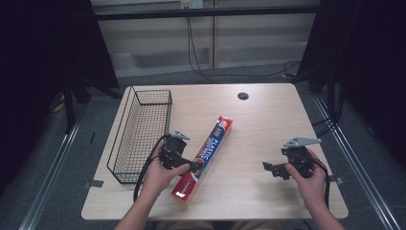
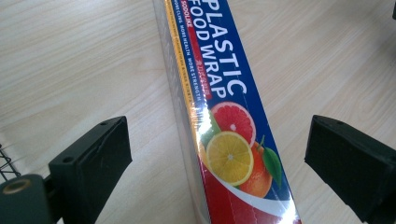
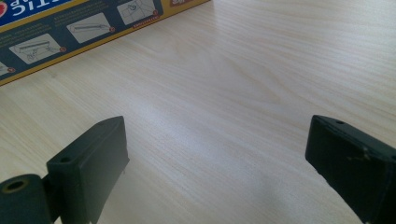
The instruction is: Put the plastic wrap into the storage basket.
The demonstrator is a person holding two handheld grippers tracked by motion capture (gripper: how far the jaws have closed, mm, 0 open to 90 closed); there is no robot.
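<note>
A long box of plastic food wrap (image 1: 206, 155), blue and red with citrus fruit printed on it, lies slantwise on the wooden table (image 1: 258, 120). My left gripper (image 1: 191, 166) stands open over the box's near half. In the left gripper view the box (image 2: 224, 121) runs up between the two black jaws, with bare table showing on both sides of it and neither pad touching it. My right gripper (image 1: 274, 170) is open low over bare table at the right, pointing left toward the box. The right gripper view has the box's side (image 3: 79, 28) at the top left, well beyond the jaws.
A black wire basket (image 1: 141, 132) stands along the table's left side, just left of my left hand; its wire (image 2: 7, 163) shows at the left gripper view's edge. A small dark round hole (image 1: 243, 96) sits near the table's far edge. Cables hang behind the table.
</note>
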